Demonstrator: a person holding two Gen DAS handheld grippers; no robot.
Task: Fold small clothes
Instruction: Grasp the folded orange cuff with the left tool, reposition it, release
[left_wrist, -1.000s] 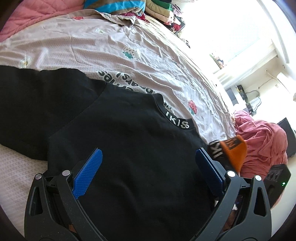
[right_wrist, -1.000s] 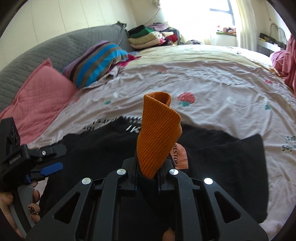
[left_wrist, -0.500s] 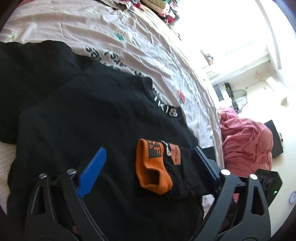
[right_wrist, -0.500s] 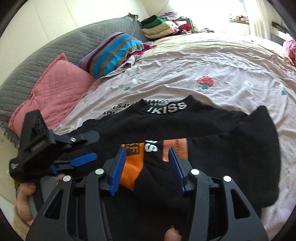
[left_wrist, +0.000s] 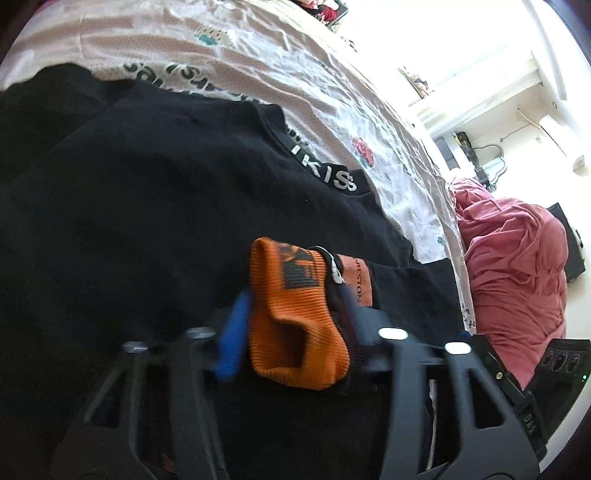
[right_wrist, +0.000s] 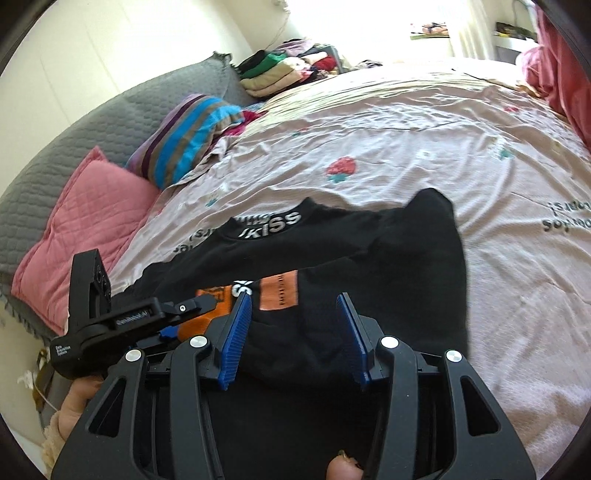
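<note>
On my far left a quilted pink pillow (right_wrist: 74, 221) leans on the grey headboard. My left gripper (left_wrist: 295, 325), angled down, has just been closing and now pinches the ribbed orange cuff (left_wrist: 295, 332) of the sleeve folded across the smooth black sweatshirt (right_wrist: 332, 251), which lies flat on the crinkled pink sheet (right_wrist: 406, 147). My right gripper (right_wrist: 295, 332) has its ridged blue fingers (right_wrist: 236, 336) spread over black fabric, clamping nothing.

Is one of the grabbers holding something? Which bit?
The left gripper has just closed around the black sweater's orange cuff. The right gripper is open, holding nothing.
</note>
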